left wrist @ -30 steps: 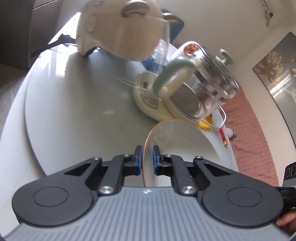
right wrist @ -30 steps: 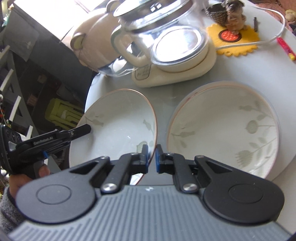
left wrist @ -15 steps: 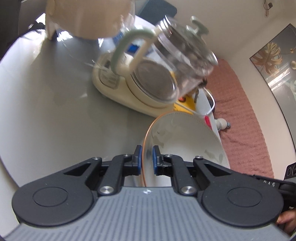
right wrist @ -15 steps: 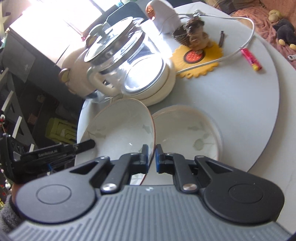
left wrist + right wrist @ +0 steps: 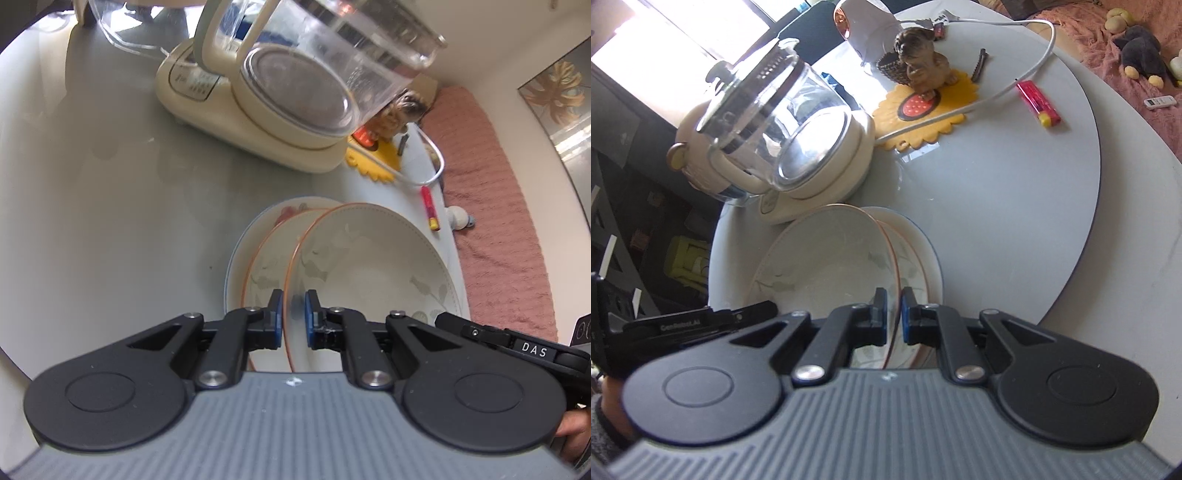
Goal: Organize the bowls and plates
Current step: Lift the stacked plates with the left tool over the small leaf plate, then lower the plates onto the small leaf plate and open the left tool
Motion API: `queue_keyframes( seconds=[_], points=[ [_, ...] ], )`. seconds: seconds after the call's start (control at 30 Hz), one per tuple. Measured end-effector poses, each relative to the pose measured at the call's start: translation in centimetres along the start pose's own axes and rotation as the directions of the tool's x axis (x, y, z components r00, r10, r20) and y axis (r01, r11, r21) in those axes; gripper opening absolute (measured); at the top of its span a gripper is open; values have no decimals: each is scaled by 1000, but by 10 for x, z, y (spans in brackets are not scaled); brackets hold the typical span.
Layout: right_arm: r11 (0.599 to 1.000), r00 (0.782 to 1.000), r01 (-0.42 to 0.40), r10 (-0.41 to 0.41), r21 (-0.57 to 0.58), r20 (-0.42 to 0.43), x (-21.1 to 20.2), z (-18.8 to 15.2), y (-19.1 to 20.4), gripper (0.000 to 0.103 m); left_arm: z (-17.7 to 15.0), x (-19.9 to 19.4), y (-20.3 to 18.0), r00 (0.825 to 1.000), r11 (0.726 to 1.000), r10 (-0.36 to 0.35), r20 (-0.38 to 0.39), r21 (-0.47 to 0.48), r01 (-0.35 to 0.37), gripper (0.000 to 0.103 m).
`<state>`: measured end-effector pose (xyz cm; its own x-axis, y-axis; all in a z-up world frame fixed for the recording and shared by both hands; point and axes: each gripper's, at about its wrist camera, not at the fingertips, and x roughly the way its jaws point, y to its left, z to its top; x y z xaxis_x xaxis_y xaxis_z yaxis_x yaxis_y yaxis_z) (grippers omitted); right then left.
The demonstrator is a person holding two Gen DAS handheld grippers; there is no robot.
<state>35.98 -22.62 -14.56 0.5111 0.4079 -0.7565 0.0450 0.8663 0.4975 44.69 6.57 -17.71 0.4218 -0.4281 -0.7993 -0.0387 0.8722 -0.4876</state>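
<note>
A: What are the grippers doing?
B: The left gripper [image 5: 294, 317] is clamped on one rim of a bowl [image 5: 373, 258]; the right gripper [image 5: 894, 317] pinches the opposite rim.
A: Where is the bowl?
B: Held tilted over a second bowl [image 5: 266, 266] sitting in a plate [image 5: 240, 251] near the tabletop's [image 5: 997, 206] front edge. A kettle [image 5: 783, 122] stands just behind; a lighter [image 5: 1038, 104] lies toward the far right edge.

Glossy ceramic bowl [image 5: 373, 258]; clear glass kettle [image 5: 775, 122]; smooth glossy tabletop [image 5: 997, 206]; rough pink cloth [image 5: 495, 206].
</note>
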Motion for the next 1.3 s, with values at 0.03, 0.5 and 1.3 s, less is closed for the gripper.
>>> queue_keyframes(
  seconds=[0.03,0.5,1.3],
  points=[
    [1000,1000,-2,2,1,2,1,0,-2,11,1,3,-2,1000,1000,8,-9,6,-8,13],
    [1000,1000,-2,2,-10,-19,18,7,-8,11,3,10,-1,997,998,64,-33,-4,-64,13],
    [999,998,39,-39,-16,-47,35,3,0,10,5,-5,11,996,988,62,-66,-137,-71,23]
  ],
)
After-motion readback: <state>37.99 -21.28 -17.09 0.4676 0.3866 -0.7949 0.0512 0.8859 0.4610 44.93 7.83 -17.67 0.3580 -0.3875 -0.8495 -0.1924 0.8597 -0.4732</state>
